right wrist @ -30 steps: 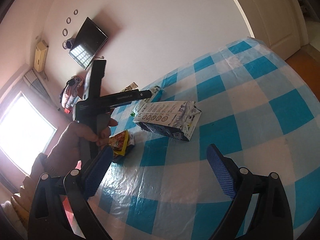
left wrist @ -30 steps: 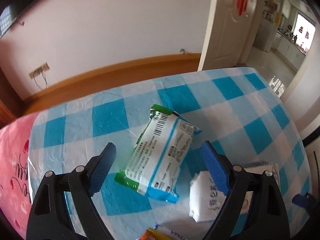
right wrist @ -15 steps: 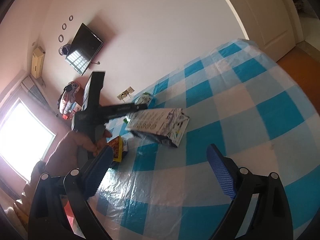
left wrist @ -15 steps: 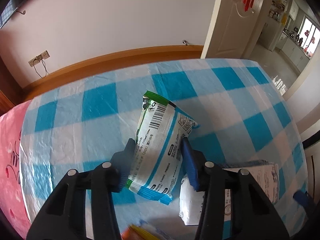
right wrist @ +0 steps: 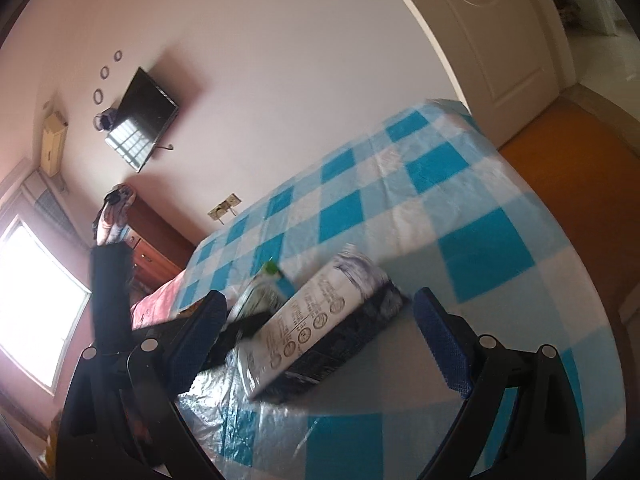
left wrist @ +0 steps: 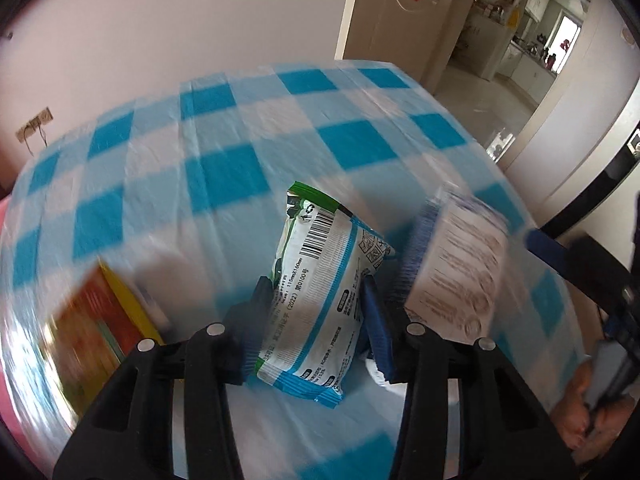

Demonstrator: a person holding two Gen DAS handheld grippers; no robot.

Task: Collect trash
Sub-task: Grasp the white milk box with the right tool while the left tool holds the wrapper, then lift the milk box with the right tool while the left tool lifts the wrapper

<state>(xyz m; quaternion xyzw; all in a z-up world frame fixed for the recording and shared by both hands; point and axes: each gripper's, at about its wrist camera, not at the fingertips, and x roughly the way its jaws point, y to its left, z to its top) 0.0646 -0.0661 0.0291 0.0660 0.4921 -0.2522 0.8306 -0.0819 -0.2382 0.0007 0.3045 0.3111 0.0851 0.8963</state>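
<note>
My left gripper point(left wrist: 316, 316) is shut on a white, blue and green wipes packet point(left wrist: 320, 292) and holds it off the blue-checked table point(left wrist: 224, 152). The packet's green end also shows in the right wrist view point(right wrist: 260, 292). A white carton with dark print point(right wrist: 312, 328) lies on the table between the open fingers of my right gripper point(right wrist: 328, 340); it shows blurred in the left wrist view point(left wrist: 456, 276). An orange and yellow packet point(left wrist: 92, 328) lies at the left.
A pink cloth point(right wrist: 156, 308) covers the table's left end. A wall with a television point(right wrist: 140, 136) stands behind the table. A white door point(right wrist: 500, 32) and wooden floor point(right wrist: 568, 148) lie to the right.
My left gripper closed on the wipes packet and lifted it back and to the right. My right gripper moved down and forward until its open fingers bracket the carton.
</note>
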